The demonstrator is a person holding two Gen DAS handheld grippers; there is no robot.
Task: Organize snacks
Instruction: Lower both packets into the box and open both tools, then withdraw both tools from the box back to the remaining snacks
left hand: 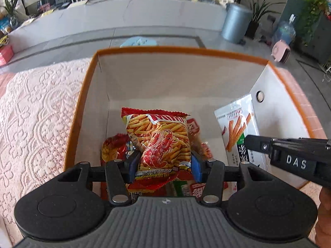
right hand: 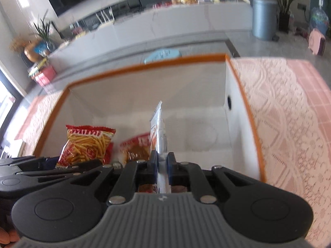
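Note:
A white box with an orange rim [left hand: 186,50] [right hand: 144,64] stands on a pink lace cloth. My left gripper [left hand: 163,165] is shut on a red and yellow shrimp-stick bag [left hand: 159,142] [right hand: 86,146], held just inside the box over other red snack packets [left hand: 113,146] [right hand: 136,148] on its floor. My right gripper [right hand: 162,164] is shut on the bottom edge of a white snack pouch [right hand: 158,132] [left hand: 238,128], which stands edge-on in the right wrist view and sits by the box's right wall in the left wrist view.
The pink lace cloth [left hand: 37,113] [right hand: 289,113] spreads on both sides of the box. Beyond it are a grey floor, a long white counter [left hand: 124,12] with snacks on top, a grey bin [left hand: 235,22], potted plants and a pink object [left hand: 281,50].

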